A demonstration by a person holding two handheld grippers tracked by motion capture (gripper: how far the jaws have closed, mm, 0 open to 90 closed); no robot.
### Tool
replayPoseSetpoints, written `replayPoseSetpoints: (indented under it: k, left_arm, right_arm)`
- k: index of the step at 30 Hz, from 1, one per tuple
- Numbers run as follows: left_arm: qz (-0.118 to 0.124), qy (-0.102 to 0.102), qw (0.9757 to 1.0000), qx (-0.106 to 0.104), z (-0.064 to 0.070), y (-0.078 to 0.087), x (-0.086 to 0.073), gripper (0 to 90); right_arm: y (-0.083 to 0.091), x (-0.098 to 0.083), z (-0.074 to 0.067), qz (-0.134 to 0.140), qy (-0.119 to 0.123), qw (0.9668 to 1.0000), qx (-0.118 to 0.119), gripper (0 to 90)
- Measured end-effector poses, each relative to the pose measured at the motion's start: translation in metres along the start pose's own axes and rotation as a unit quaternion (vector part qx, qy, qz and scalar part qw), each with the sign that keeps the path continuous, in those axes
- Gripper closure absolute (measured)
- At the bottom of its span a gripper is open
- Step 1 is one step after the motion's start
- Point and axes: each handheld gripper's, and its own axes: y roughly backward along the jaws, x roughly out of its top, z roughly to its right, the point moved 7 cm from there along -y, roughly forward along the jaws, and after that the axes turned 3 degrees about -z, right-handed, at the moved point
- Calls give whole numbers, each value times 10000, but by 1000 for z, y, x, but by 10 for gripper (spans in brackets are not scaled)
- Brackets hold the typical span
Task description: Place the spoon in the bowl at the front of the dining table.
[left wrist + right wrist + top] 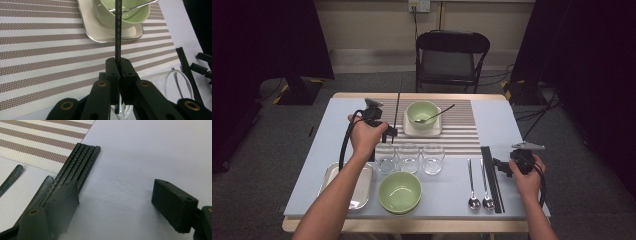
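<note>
At the near left corner of the table [312, 150] an empty metal tray [362, 192] is lying, with a green bowl [400, 192] just beside it at the near edge and three glasses [409, 158] standing in a row behind them. Above those glasses the left gripper [390, 132] is holding its jaws clamped together on a single black chopstick [118, 32], which is pointing upright toward the far edge, over the striped placemat [462, 130] and close beside the far bowl [422, 113] that is carrying a spoon on its square plate [422, 131]. The grip is sitting low on the stick, so I judge the long free end is likely to swing or twist in the jaws; lowered carelessly it could knock a glass or strike the far bowl. Toward the near right corner two spoons [479, 182] are lying beside the remaining chopsticks [83, 163], and the right gripper [499, 166] is resting there with its jaws spread apart, one jaw just beside the bundle. Closing from here could catch several sticks at once or nudge them into the spoons.
</note>
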Motion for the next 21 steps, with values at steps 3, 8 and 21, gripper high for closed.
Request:
replayPoseSetpoints:
  k: [3,8,21]
  left_arm:
    - [7,-31,10000,57,-3,-1,1,870]
    - [16,30,9999,95,-5,-2,3,869]
    - [42,124,9999,78,-6,-7,13,869]
  right_arm:
    - [0,0,1,31,-65,10000,39,205]
    - [-1,0,-1,-21,57,10000,-56,203]
    - [-1,-1,-2,-50,140,9998,-141,201]
